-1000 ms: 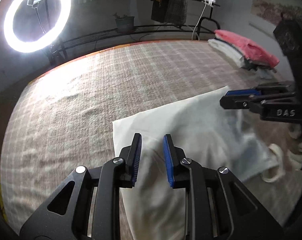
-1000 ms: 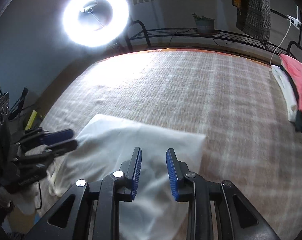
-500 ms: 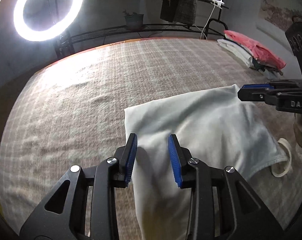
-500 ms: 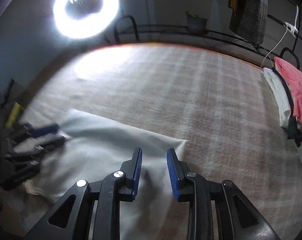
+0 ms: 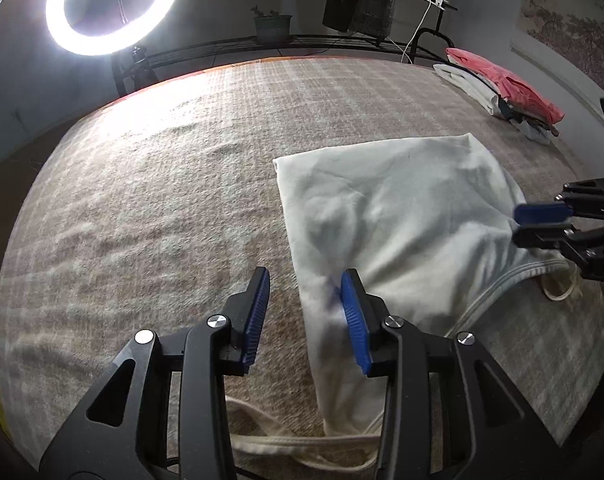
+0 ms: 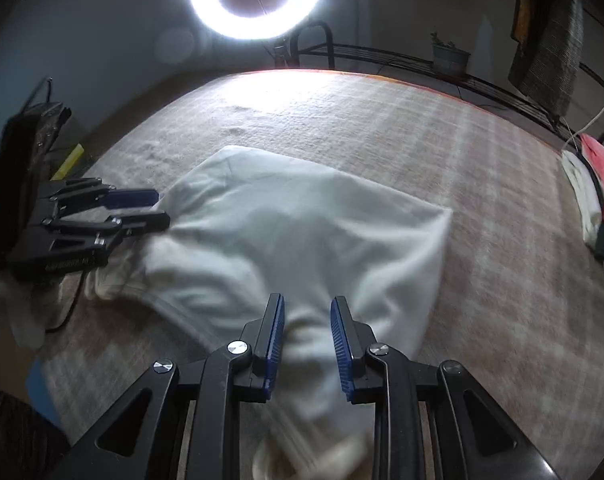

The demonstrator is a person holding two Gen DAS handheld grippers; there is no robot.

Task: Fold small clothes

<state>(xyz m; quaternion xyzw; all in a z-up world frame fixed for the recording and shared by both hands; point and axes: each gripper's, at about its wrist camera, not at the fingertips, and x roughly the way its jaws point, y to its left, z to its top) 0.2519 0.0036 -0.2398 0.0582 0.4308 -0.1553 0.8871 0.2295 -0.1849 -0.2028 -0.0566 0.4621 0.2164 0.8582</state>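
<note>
Though blurred — white garment (image 6: 302, 232), hem cropped.

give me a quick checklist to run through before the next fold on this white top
1. Left gripper open: ok.
2. Right gripper open: ok.
3. White cotton sleeveless top on the checked blanket: ok.
4. Top smoothed flat: not ok, creases bunch near both grippers.
5. Straps tucked in: not ok, they trail out at the near edge.
6. Folded clothes pile clear of the top: ok.

I note: ring light (image 5: 112, 4) beyond bed's far edge | potted plant (image 5: 273, 26) on rail | clothes stack (image 5: 502, 90) at far-right corner
</note>
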